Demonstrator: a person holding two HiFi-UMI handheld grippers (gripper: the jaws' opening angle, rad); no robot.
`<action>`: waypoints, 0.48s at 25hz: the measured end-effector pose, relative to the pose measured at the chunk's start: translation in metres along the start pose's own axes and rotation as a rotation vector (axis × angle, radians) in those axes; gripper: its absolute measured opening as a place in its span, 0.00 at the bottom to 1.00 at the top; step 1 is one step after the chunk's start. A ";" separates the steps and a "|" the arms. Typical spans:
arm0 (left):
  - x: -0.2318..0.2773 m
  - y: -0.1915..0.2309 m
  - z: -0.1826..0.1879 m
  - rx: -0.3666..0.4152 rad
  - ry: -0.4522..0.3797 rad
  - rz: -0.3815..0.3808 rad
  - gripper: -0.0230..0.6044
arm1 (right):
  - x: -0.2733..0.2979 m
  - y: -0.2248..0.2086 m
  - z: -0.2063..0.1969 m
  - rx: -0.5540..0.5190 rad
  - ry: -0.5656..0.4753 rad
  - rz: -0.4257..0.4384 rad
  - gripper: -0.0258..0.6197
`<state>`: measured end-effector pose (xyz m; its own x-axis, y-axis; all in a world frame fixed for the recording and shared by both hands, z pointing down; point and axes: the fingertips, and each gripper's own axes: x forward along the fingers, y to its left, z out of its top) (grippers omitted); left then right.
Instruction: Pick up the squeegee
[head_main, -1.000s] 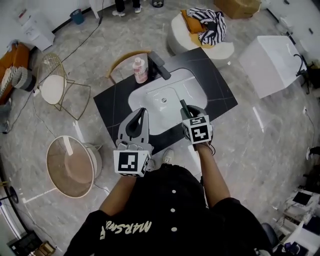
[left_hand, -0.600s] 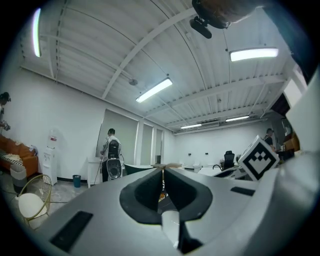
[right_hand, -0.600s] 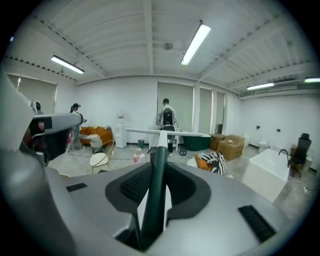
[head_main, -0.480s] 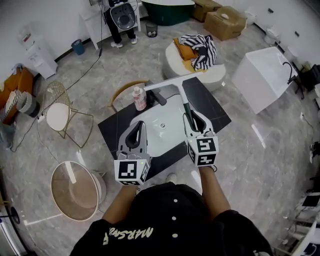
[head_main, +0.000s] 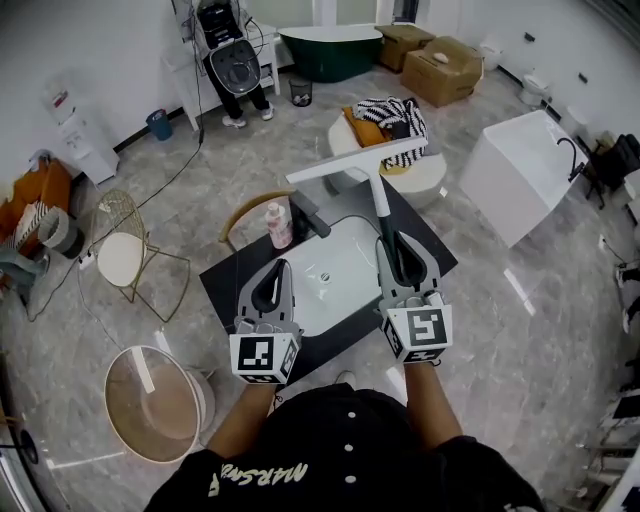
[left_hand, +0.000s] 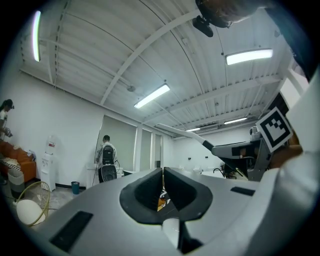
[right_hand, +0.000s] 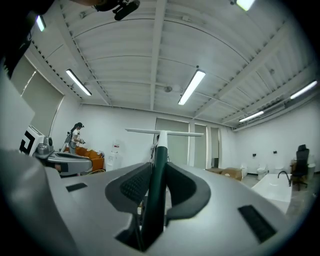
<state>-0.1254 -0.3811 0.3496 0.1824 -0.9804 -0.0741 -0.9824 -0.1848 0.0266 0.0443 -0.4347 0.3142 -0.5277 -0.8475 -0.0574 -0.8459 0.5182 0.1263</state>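
Note:
The squeegee (head_main: 372, 160) has a long white blade and a dark green handle (right_hand: 156, 190). It is held up in the air above the sink, its blade far from me and crosswise. My right gripper (head_main: 392, 242) is shut on the green handle, which runs up between the pads (right_hand: 131, 186) to the blade (right_hand: 164, 132). My left gripper (head_main: 277, 270) hovers beside it on the left, over the counter's front. Its jaws (left_hand: 163, 174) are pressed together with nothing between them.
Below stands a black countertop (head_main: 225, 278) with a white sink (head_main: 335, 262), a black faucet (head_main: 312, 216) and a pink bottle (head_main: 279, 225). A wire chair (head_main: 122, 250) and a round stool (head_main: 155, 400) stand left, a white tub (head_main: 515, 170) right. A person (head_main: 235, 70) stands far back.
My right gripper has risen out of the sink with the squeegee and tipped it from pointing down to level. The left gripper has risen a little.

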 end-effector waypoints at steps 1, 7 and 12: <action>0.000 0.000 0.002 0.002 -0.003 0.000 0.07 | -0.003 -0.001 0.002 -0.001 -0.009 -0.003 0.18; 0.000 -0.003 0.011 0.015 -0.018 -0.003 0.07 | -0.014 -0.006 0.010 -0.011 -0.046 -0.020 0.18; -0.001 -0.001 0.016 0.025 -0.030 -0.001 0.07 | -0.026 -0.013 0.011 -0.003 -0.070 -0.027 0.18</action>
<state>-0.1253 -0.3789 0.3334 0.1828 -0.9776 -0.1041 -0.9829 -0.1839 0.0012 0.0681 -0.4182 0.3029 -0.5092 -0.8507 -0.1304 -0.8595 0.4951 0.1270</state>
